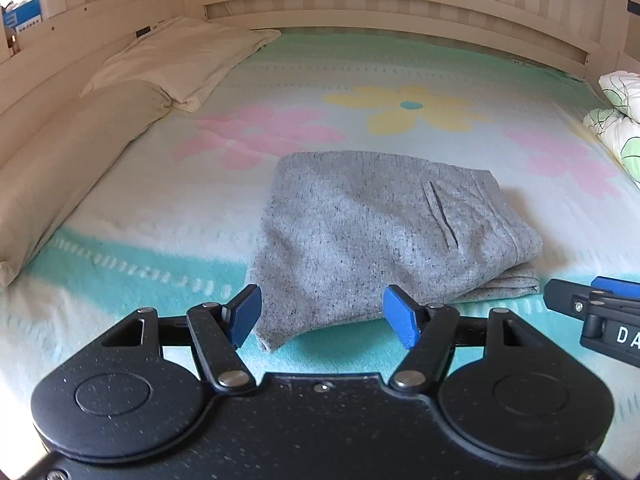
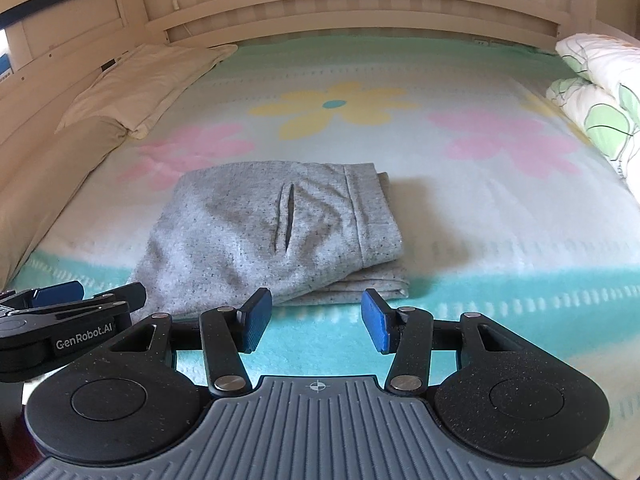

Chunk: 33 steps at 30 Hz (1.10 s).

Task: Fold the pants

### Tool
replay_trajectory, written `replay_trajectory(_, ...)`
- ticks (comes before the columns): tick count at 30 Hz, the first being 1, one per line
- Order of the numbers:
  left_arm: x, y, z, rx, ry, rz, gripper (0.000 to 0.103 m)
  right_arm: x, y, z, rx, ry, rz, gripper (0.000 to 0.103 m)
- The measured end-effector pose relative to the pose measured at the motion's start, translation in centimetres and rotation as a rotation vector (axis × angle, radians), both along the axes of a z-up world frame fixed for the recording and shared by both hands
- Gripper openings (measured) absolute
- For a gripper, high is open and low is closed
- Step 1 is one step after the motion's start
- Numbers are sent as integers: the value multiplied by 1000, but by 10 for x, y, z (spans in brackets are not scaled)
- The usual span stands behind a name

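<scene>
Grey speckled pants (image 1: 372, 236) lie folded into a thick bundle on the flowered blanket, a pocket slit (image 2: 286, 216) facing up. My left gripper (image 1: 322, 318) is open, its blue pads either side of the bundle's near left corner without pressing it. My right gripper (image 2: 316, 324) is open just in front of the bundle's near right edge, nothing between its pads. Each gripper shows at the edge of the other's view: the right gripper (image 1: 596, 296) and the left gripper (image 2: 86, 292).
The blanket (image 2: 460, 216) is mint and white with yellow and pink flowers. Beige pillows (image 1: 176, 60) lie along the left side. A leaf-patterned duvet (image 2: 600, 92) is bunched at the right. A wooden headboard rail (image 1: 360, 0) runs behind the bed.
</scene>
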<state>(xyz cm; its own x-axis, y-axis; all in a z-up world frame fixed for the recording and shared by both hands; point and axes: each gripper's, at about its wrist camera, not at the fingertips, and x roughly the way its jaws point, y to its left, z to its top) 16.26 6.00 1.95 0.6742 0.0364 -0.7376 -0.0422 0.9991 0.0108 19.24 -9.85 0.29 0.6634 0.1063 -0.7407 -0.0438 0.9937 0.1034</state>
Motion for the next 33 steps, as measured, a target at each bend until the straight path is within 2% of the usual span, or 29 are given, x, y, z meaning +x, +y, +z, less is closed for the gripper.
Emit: replay_trajectory(33, 2, 0, -3, -2, 26, 16, 71, 3, 0, -4, 9, 34, 1, 48)
